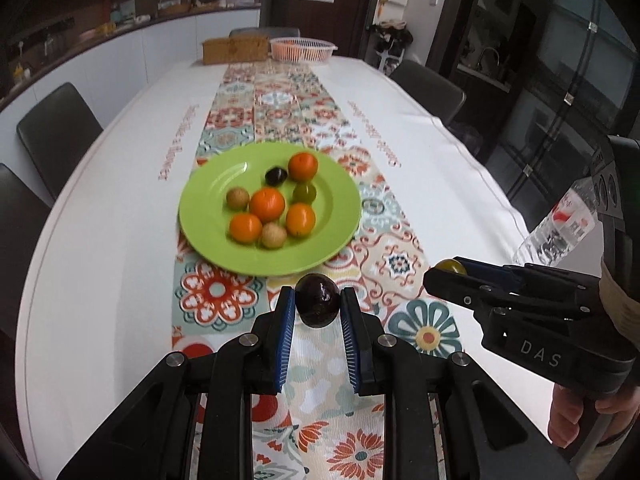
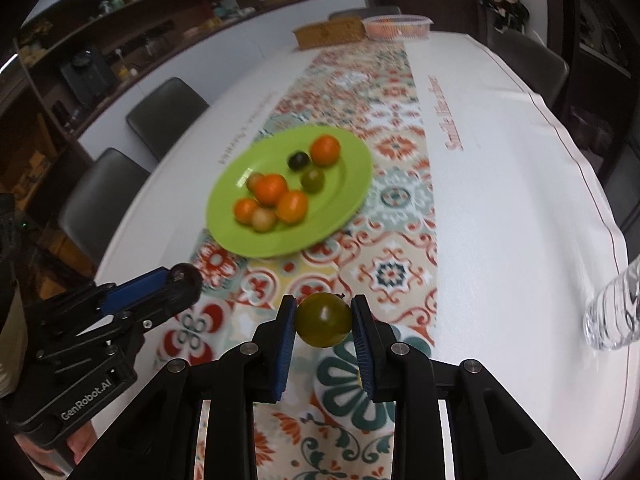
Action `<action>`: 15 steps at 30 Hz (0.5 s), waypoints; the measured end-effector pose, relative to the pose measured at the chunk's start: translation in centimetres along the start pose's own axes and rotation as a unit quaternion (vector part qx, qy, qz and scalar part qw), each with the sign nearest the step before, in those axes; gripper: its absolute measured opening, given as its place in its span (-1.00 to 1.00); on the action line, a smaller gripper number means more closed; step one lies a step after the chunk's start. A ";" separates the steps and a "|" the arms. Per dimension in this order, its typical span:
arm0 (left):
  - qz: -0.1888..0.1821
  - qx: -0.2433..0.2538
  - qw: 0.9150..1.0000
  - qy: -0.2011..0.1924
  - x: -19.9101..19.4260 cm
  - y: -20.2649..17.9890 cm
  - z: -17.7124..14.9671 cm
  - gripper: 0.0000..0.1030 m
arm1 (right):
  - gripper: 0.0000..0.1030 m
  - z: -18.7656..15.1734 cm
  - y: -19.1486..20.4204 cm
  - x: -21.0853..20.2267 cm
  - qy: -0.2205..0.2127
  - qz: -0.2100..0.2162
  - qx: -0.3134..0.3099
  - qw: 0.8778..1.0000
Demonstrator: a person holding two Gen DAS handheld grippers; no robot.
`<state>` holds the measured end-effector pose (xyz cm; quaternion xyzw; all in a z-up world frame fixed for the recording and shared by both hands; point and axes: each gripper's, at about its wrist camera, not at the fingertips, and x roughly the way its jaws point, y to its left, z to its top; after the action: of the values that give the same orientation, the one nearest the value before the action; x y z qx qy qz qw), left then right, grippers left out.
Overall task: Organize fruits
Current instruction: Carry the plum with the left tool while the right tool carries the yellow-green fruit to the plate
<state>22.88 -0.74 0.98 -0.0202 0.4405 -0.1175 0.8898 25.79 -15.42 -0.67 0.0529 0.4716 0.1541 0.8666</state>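
A green plate (image 1: 208, 204) (image 2: 352, 148) lies on the patterned runner and holds several fruits: oranges (image 1: 267, 203), pale brown fruits, a dark plum (image 1: 276, 175) and a green one (image 1: 305, 193). My left gripper (image 1: 318, 306) is shut on a dark plum (image 1: 318, 300), held above the runner just short of the plate's near rim. It also shows in the right wrist view (image 2: 182, 280). My right gripper (image 2: 323, 320) is shut on a green fruit (image 2: 324, 320), to the right of the left gripper and short of the plate; it also shows in the left wrist view (image 1: 450, 270).
A clear plastic water bottle (image 1: 560, 228) (image 2: 612, 316) stands at the table's right edge. A wicker box (image 1: 234, 50) and a white basket (image 1: 302, 48) sit at the far end. Dark chairs (image 1: 56, 128) line both sides of the table.
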 end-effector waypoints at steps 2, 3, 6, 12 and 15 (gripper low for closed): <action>0.000 0.001 1.000 -0.009 -0.4 0.1 0.3 -0.55 | -0.44 0.4 0.5 -0.5 -0.015 0.007 -0.007 1.000; 0.002 0.001 1.000 -0.014 -0.6 0.2 0.6 -0.55 | -0.44 0.6 0.6 -0.6 -0.019 0.009 -0.008 1.000; 0.002 0.003 1.000 -0.023 -0.9 0.4 1.1 -0.55 | -0.44 1.3 1.1 -0.9 -0.031 0.017 -0.017 0.999; 0.007 0.004 0.999 -0.036 -0.7 1.3 2.2 -0.55 | -0.44 2.9 1.9 -0.7 -0.047 0.019 -0.038 0.998; 0.008 0.005 0.999 -0.037 -0.2 1.8 2.7 -0.55 | -0.44 3.7 2.3 -0.5 -0.053 0.020 -0.049 0.997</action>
<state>25.19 0.83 2.55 -0.0169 0.4068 -0.1113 0.9065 28.14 -13.23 2.28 0.0276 0.4159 0.1911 0.8887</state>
